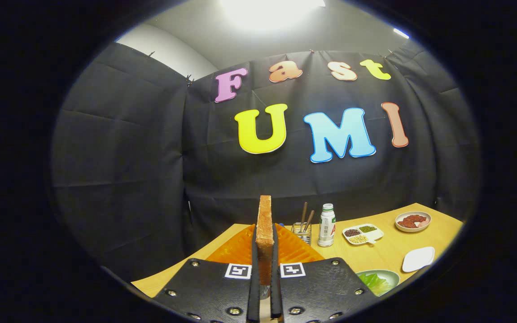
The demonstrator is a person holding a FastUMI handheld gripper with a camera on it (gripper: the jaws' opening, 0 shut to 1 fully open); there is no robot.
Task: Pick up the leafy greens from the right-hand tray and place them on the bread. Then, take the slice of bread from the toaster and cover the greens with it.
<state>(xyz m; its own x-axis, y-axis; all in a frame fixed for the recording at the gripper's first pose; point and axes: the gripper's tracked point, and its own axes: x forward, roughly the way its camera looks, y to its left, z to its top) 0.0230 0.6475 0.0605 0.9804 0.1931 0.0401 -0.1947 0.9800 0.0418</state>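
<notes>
Jaws (265,269) clamped narrowly on the slice of bread (265,233), held edge-on, long axis upright above the counter (384,255). Lower end hidden between the jaws. Leafy greens (374,281) partly cut off on a plate (393,274), right.

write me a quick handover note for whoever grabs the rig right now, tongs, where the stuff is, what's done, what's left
Tongs: shut on the bread slice, held upright on edge above the orange toaster.
Leafy greens lie on a green plate just right of the fingers; whether bread is under them cannot be told.
Done: slice is out of the toaster.
Left: carry it over and lay it flat over the greens, then release.
</notes>
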